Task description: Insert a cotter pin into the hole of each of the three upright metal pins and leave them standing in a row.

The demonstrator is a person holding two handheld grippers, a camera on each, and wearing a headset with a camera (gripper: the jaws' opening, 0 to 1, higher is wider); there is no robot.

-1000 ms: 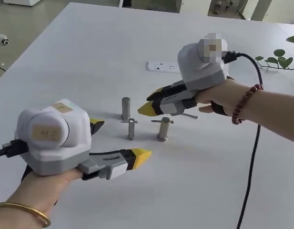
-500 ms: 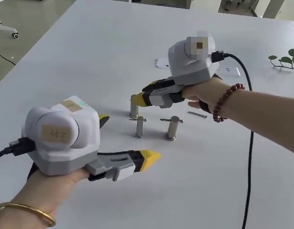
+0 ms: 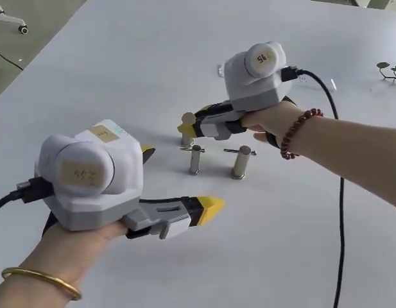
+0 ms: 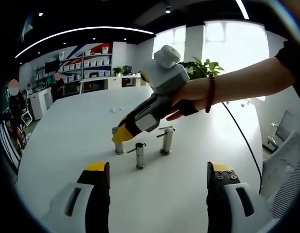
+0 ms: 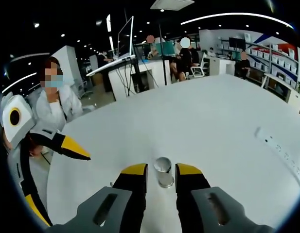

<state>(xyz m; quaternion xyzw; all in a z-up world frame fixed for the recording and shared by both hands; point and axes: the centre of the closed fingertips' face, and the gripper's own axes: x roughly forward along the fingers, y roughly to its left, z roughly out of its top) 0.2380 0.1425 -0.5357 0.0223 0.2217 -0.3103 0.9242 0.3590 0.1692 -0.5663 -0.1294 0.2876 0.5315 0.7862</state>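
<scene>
Three upright metal pins stand on the white table [image 3: 108,70]. The middle pin [image 3: 196,160] [image 4: 140,156] and the right pin [image 3: 241,163] [image 4: 166,141] each carry a cotter pin through the top. The far pin [image 3: 187,138] [image 5: 163,174] [image 4: 119,147] has none. My right gripper [image 3: 188,128] [image 5: 162,169] [image 4: 121,135] is at the far pin's top, its jaws a little apart on either side of it. My left gripper [image 3: 179,179] [image 4: 158,167] is wide open and holds nothing, nearer to me and left of the pins.
A white power strip [image 5: 281,145] lies on the table beyond the pins. The right gripper's black cable [image 3: 341,212] hangs across the table's right side. A plant [image 3: 390,67] sits at the far right edge. People stand at desks [image 5: 184,53] far behind.
My right gripper has moved left from above the right pin to the far pin. The loose cotter pin seen by the right hand earlier is now out of sight. The left gripper stays open.
</scene>
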